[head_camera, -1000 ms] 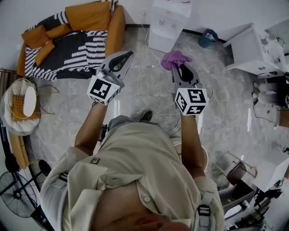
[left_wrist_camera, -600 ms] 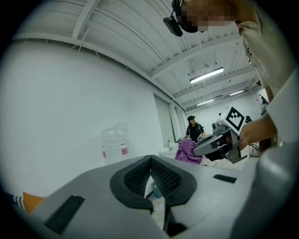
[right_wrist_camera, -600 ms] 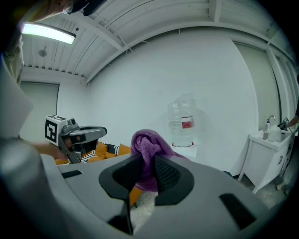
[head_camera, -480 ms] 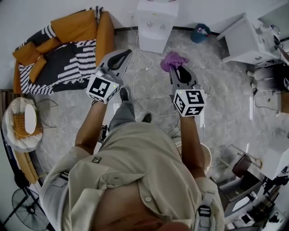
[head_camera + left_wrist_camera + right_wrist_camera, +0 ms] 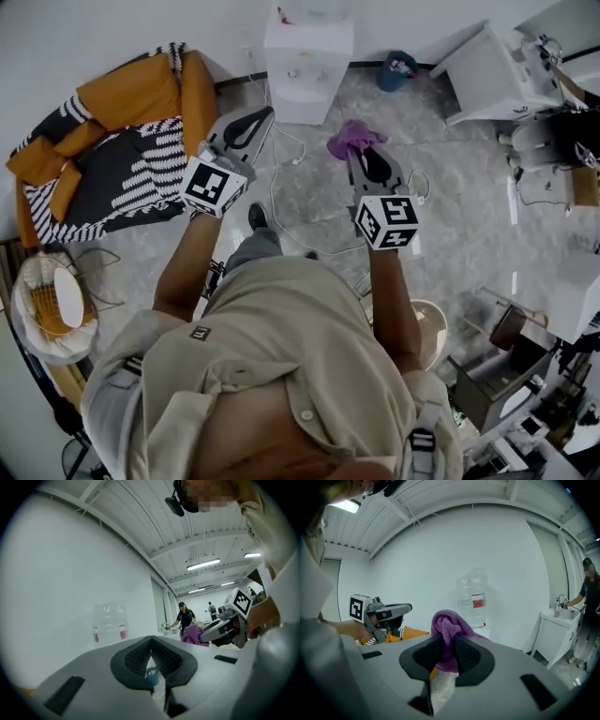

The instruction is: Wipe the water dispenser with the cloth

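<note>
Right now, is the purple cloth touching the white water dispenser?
No, the purple cloth held in the right gripper hangs over the grey floor, clearly apart from the white water dispenser further ahead.

The room was a large, lab-like hall with strip lights (image 5: 204, 564): left of the water dispenser (image 5: 307, 61) sat an orange sofa (image 5: 112, 103), right of it a white table (image 5: 492, 75).

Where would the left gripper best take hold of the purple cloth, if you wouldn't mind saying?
Probably the bunched fold of the cloth that bulges out past the right gripper's shut jaws. Approach from that gripper's left, where the left gripper is. The rest is clamped between the jaws.
</note>
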A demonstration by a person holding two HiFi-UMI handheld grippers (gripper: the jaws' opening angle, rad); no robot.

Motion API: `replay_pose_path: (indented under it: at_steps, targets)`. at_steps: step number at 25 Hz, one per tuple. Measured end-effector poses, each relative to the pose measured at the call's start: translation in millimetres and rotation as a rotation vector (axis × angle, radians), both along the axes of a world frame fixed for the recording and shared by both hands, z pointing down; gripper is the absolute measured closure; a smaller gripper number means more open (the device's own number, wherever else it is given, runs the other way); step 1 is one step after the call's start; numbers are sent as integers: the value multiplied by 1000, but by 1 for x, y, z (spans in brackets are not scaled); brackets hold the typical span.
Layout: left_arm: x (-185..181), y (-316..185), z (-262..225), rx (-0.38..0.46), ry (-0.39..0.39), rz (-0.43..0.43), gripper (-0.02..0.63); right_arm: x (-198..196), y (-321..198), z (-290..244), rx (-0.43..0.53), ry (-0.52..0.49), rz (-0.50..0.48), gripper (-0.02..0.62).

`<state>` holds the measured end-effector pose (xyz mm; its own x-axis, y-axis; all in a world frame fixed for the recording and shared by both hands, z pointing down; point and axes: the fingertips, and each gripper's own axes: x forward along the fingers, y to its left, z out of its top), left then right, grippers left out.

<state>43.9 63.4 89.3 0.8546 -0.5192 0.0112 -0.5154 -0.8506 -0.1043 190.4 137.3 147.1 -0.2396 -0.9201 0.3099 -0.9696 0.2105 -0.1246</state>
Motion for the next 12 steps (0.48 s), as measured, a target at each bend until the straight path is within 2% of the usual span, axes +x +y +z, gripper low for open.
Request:
replay_pose_path:
  at_steps: [12]
  targets:
    - [-30, -107, 14, -38, 29, 84, 591, -38, -95, 12, -31, 29, 75, 512]
